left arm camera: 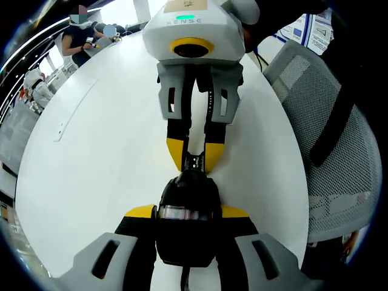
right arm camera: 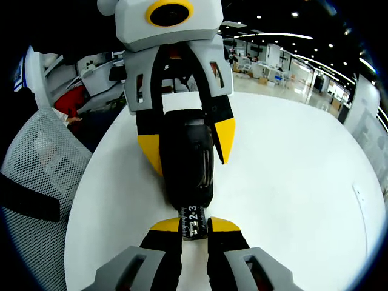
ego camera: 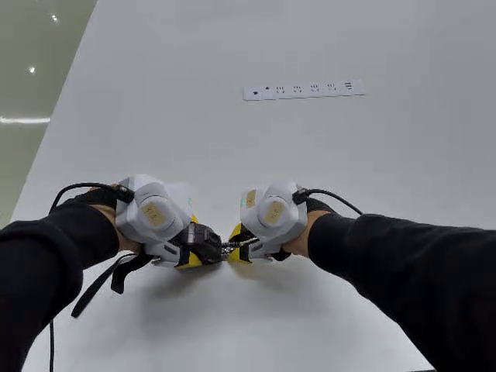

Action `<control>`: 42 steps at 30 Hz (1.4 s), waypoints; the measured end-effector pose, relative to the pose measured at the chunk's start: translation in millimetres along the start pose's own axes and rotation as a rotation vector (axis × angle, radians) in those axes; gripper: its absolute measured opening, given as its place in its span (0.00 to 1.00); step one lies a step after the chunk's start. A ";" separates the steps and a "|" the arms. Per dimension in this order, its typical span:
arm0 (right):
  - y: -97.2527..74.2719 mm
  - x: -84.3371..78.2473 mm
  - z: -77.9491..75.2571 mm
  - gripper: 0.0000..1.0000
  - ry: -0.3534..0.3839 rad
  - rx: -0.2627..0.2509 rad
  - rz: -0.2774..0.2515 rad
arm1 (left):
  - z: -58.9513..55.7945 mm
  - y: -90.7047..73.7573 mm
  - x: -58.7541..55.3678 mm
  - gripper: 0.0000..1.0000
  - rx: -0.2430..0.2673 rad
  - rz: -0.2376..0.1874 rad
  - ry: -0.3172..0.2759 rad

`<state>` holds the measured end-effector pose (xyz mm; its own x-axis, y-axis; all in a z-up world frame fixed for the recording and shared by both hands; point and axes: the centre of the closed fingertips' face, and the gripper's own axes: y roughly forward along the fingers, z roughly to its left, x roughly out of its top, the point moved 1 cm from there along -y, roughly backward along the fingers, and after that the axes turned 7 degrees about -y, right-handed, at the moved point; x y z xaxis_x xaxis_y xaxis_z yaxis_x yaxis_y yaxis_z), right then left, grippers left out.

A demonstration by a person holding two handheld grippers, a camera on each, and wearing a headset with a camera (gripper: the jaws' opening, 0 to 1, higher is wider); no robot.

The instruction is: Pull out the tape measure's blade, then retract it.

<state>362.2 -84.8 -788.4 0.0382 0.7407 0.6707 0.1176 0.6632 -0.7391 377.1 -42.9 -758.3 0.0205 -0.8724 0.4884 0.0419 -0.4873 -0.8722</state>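
Observation:
A black tape measure [ego camera: 203, 242] sits low over the white table [ego camera: 232, 139], and my left gripper [ego camera: 190, 249] is shut on its case. In the left gripper view the case [left arm camera: 188, 227] is clamped between the yellow-tipped jaws of the left gripper [left arm camera: 188, 211]. My right gripper [ego camera: 239, 248] faces it tip to tip, shut on the end of the blade [ego camera: 227, 248]. In the right gripper view a short stretch of blade [right arm camera: 193, 219] marked with numbers lies between the jaws of the right gripper [right arm camera: 194, 227], just out of the case [right arm camera: 188, 160].
A white power strip [ego camera: 304, 89] lies farther back on the table. The table's left edge [ego camera: 54, 116] runs diagonally beside a greenish floor. A black strap [ego camera: 99, 283] hangs from the left hand. A grey mesh chair [left arm camera: 315, 121] stands beside the table.

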 end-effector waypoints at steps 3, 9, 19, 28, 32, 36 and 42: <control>-0.7 0.5 0.0 0.10 -0.007 0.012 0.002 | 0.1 -0.8 -0.7 0.32 -0.002 -0.001 0.001; -1.5 -0.4 -0.1 0.10 -0.013 0.017 0.012 | 0.2 -0.8 -0.8 0.32 0.002 -0.003 -0.006; -4.7 -3.7 -1.1 0.09 -0.005 0.010 0.016 | 1.2 -1.1 -1.0 0.32 0.002 -0.010 -0.007; -7.5 -5.3 -1.0 0.09 -0.004 0.011 0.024 | 1.3 -0.9 -0.9 0.32 0.003 -0.009 -0.012; -7.6 -5.3 -1.1 0.09 -0.002 0.010 0.024 | 1.7 -0.8 -1.4 0.32 0.004 -0.008 -0.012; -8.0 -6.0 -1.5 0.09 -0.001 0.008 0.024 | 2.0 -0.8 -1.5 0.32 0.006 -0.009 -0.013; -11.6 -10.3 -2.2 0.09 0.004 0.007 0.032 | 1.7 -0.4 -1.0 0.32 0.006 -0.010 -0.018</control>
<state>362.6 -100.3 -786.6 0.0457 0.7614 0.6467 0.1089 0.6397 -0.7609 378.7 -41.8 -758.4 0.0381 -0.8668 0.4971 0.0482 -0.4953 -0.8674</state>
